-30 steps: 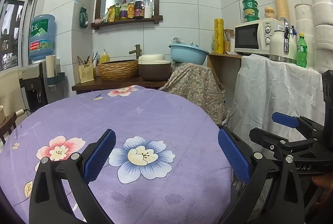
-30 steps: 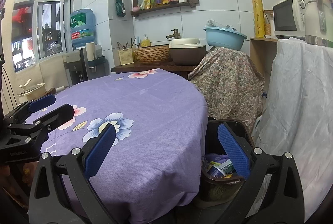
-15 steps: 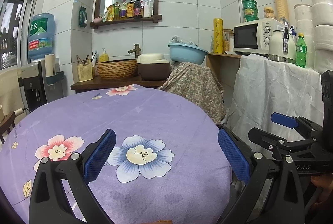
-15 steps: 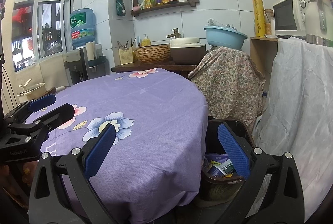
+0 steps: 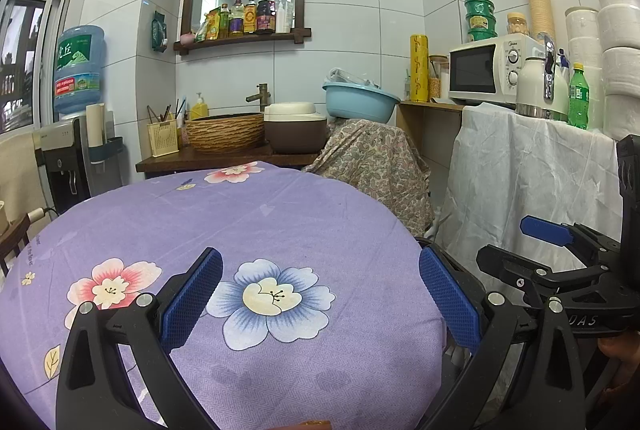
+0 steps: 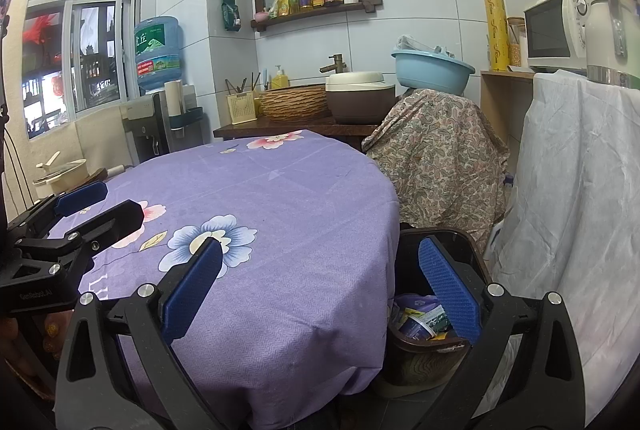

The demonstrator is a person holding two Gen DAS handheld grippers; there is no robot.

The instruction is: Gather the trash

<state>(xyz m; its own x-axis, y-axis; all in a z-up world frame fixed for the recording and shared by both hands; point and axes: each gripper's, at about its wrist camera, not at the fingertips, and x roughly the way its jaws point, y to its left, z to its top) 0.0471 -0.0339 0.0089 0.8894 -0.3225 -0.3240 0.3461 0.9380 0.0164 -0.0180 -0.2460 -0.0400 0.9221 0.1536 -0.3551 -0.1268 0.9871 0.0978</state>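
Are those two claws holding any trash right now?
No. The left claw and right claw are both open and empty above the purple tablecloth.

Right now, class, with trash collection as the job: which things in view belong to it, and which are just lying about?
Belong to the job:
trash bin beside the table, wrappers inside
left gripper, jaws open
right gripper, jaws open

Just lying about:
microwave
blue basin
water bottle
green bottle

Table (image 6: 280,190) hides the bin's (image 6: 448,242) near rim (wrappers partly visible).
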